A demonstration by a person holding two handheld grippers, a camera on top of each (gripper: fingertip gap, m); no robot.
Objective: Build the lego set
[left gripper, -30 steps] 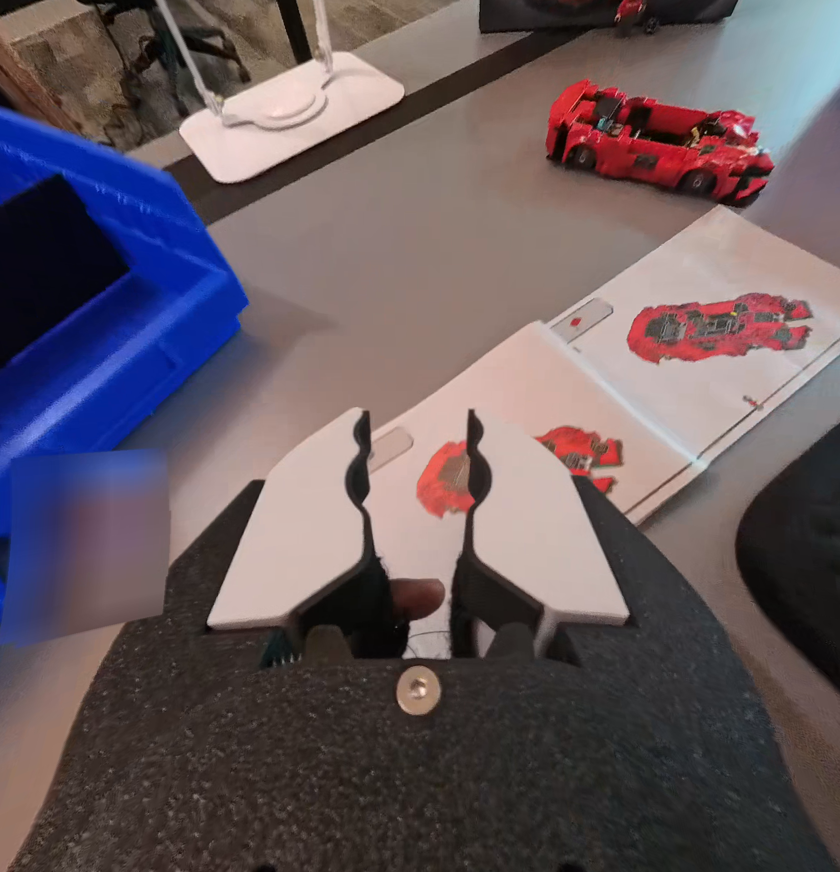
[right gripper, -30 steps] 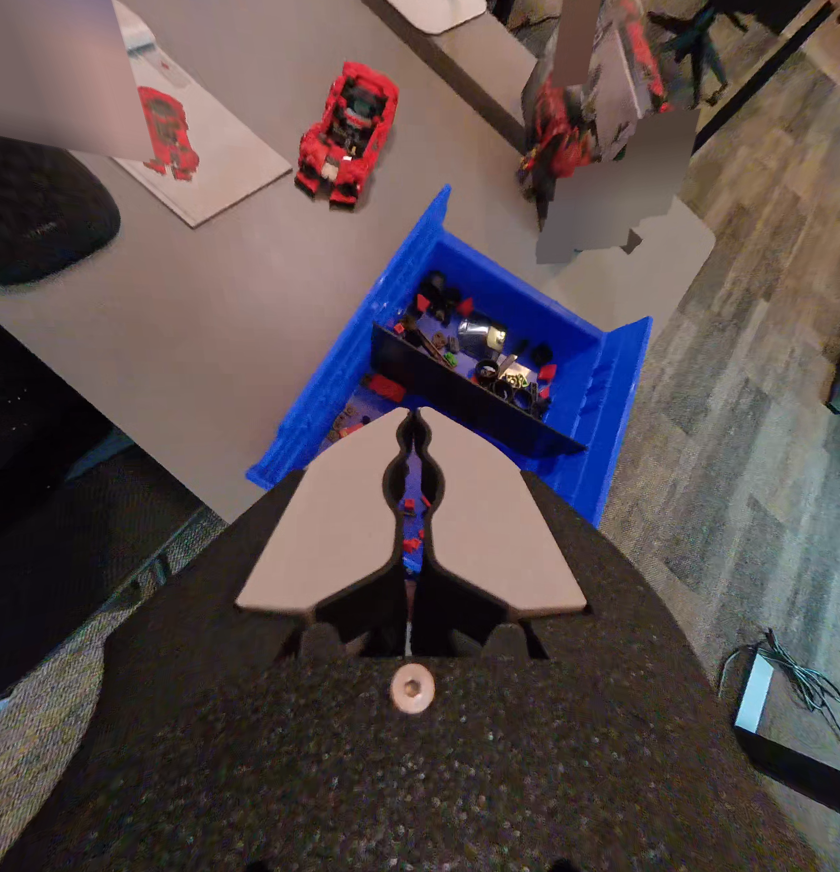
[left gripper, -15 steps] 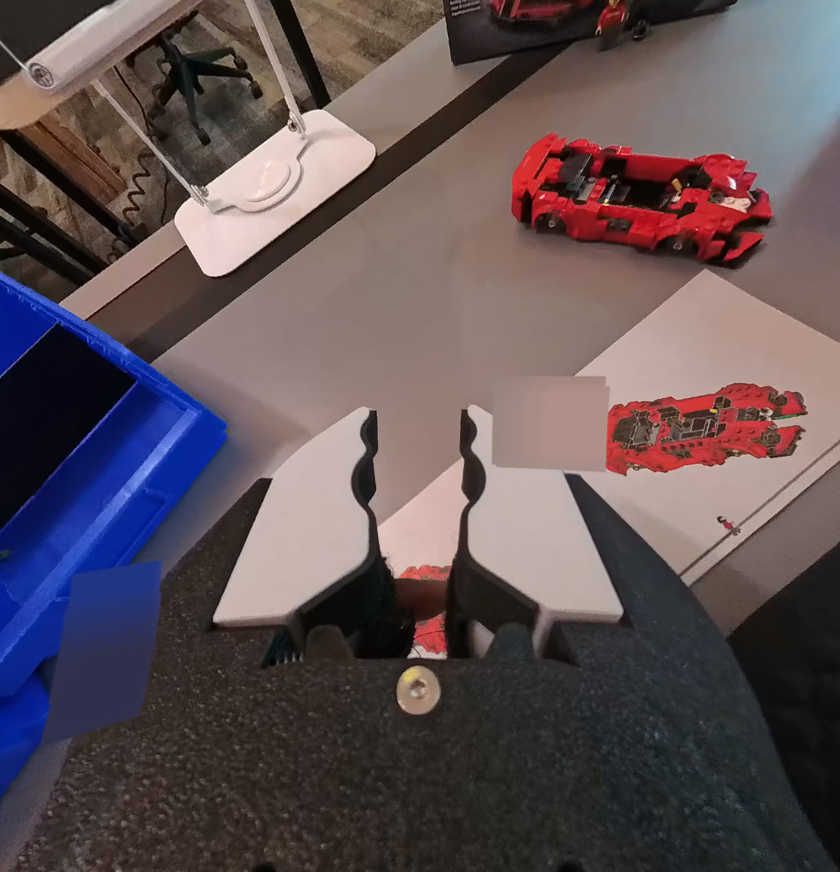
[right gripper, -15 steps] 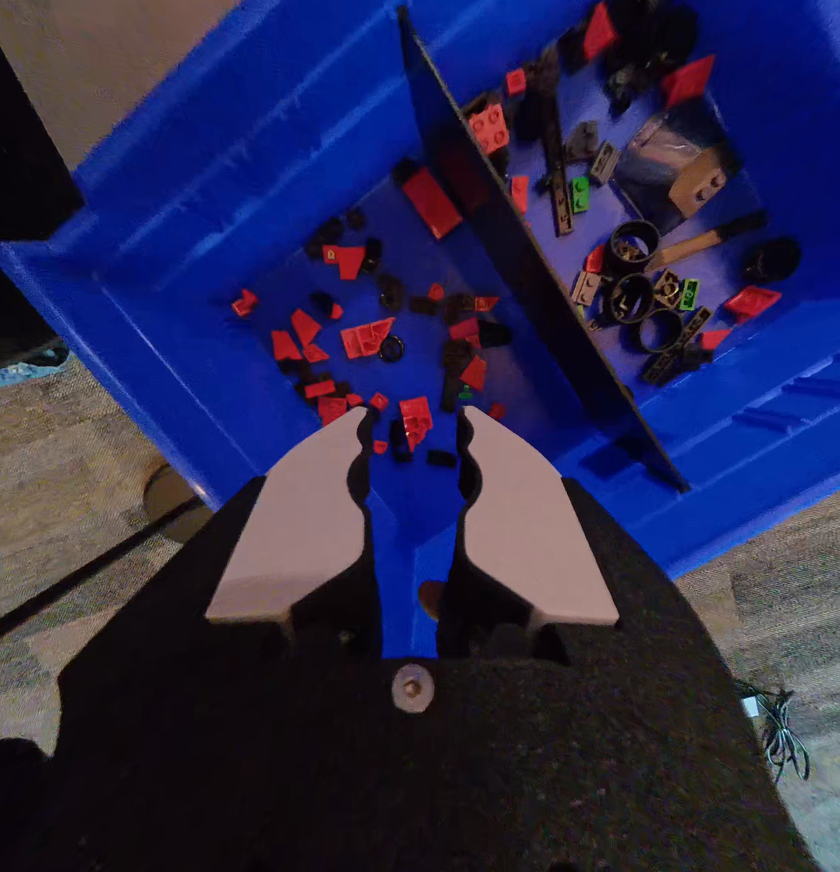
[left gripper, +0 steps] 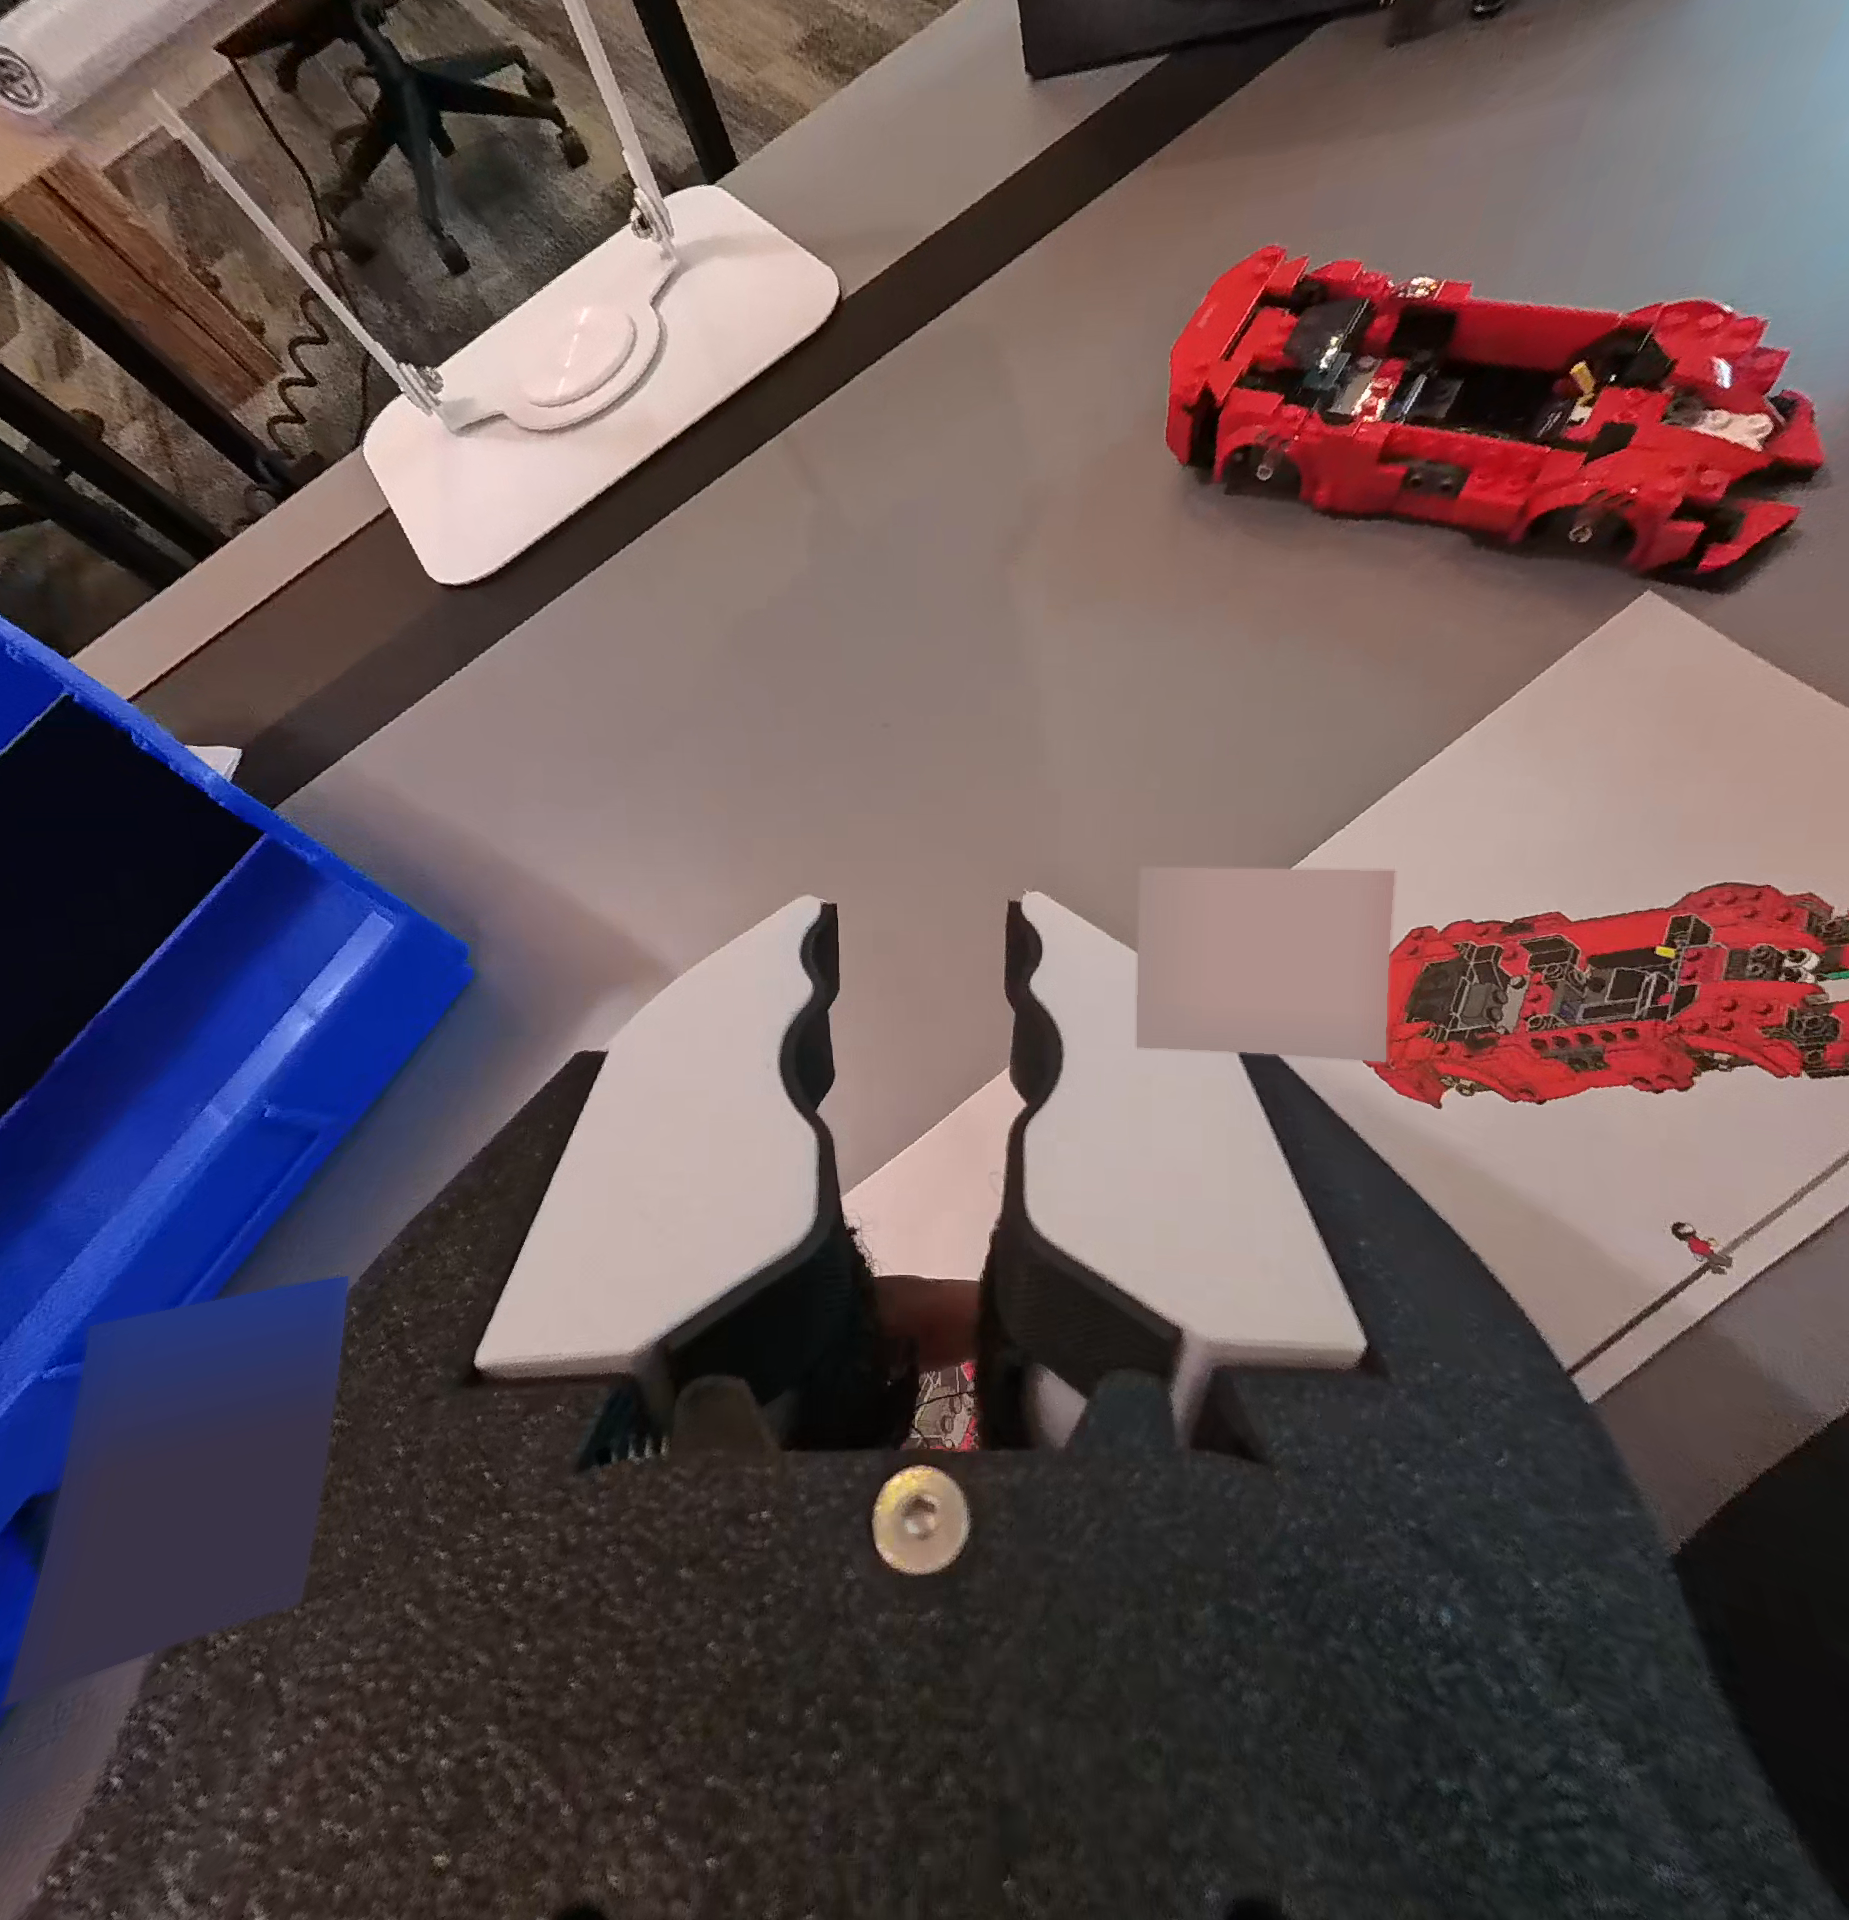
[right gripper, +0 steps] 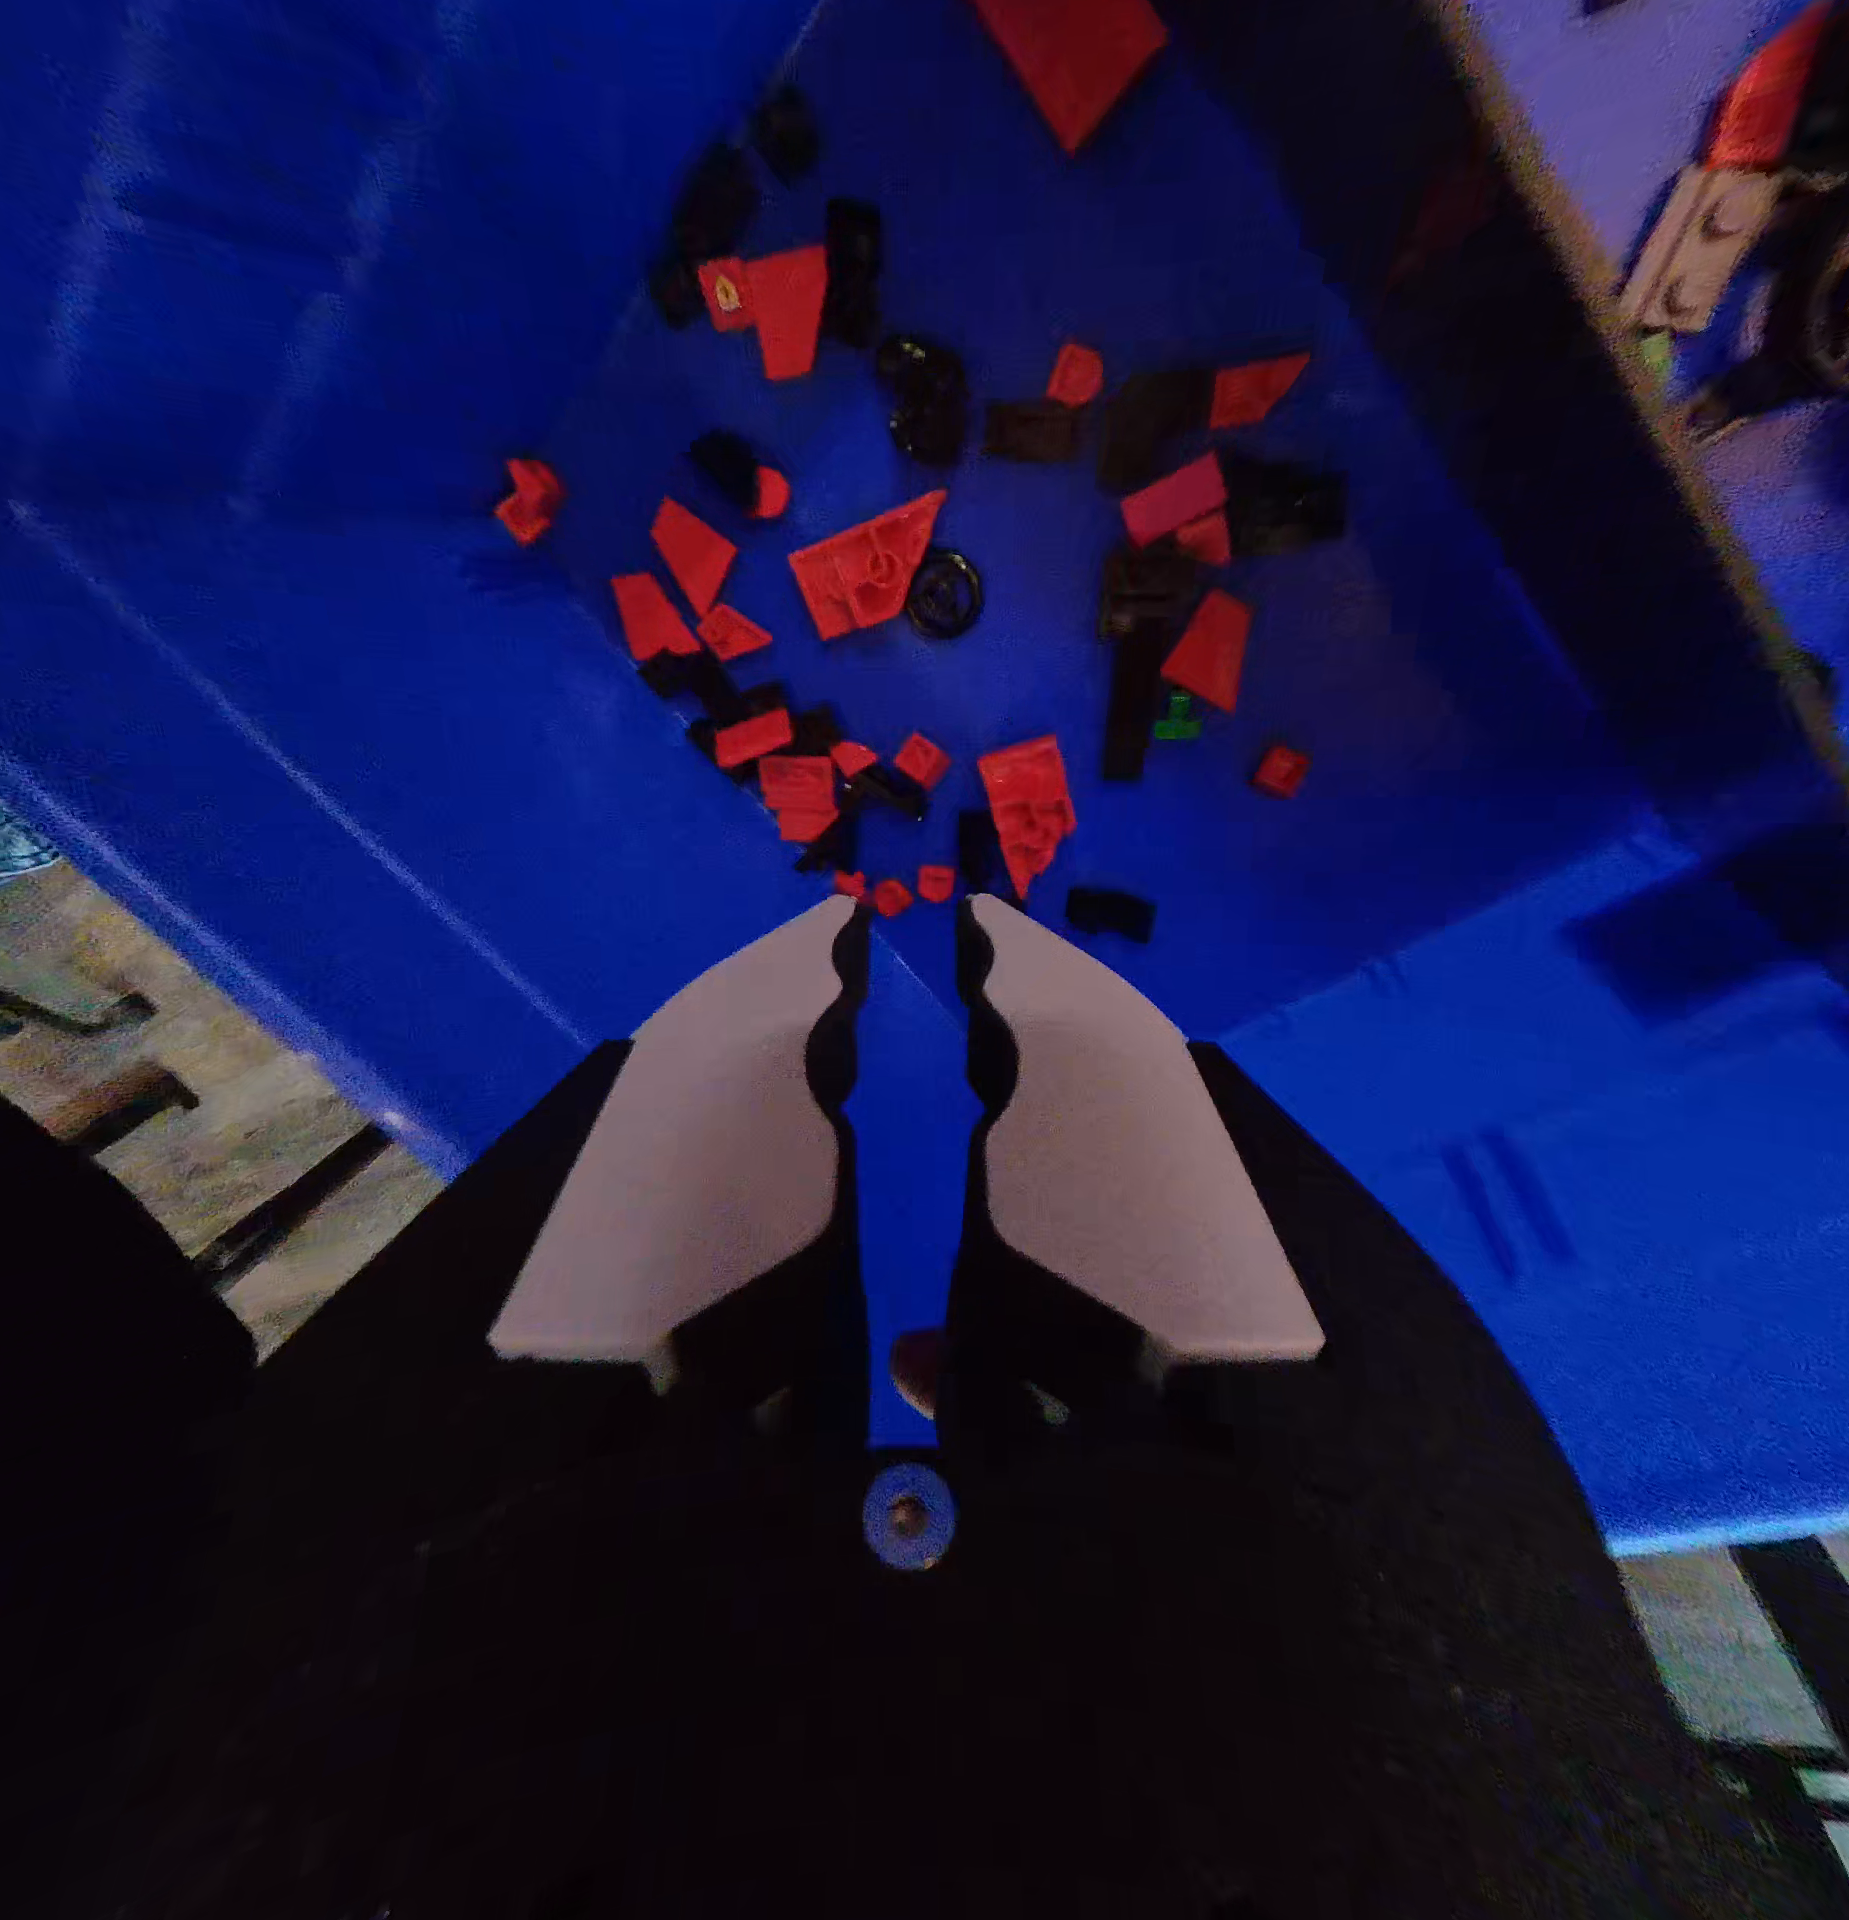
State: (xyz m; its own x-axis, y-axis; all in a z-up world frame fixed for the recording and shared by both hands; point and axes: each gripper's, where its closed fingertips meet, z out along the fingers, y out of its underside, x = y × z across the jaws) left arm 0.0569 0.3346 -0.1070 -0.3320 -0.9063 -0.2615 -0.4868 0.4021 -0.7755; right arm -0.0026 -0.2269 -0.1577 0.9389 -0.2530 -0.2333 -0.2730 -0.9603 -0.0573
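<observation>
Bricks (right gripper: 868, 571) just past R gripper (right gripper: 907, 906), bin (right gripper: 276, 520)

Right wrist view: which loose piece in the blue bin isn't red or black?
The small green piece, right of centre on the floor of the blue bin, beside a long black bar. The other loose pieces in that compartment are red or black.

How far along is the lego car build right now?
Mostly built: the red car stands on the table with body and chassis together, roof open. In hand: nothing; the right gripper is open over loose pieces in the blue bin, and the left gripper is open and empty. Left: fitting those pieces.
</observation>
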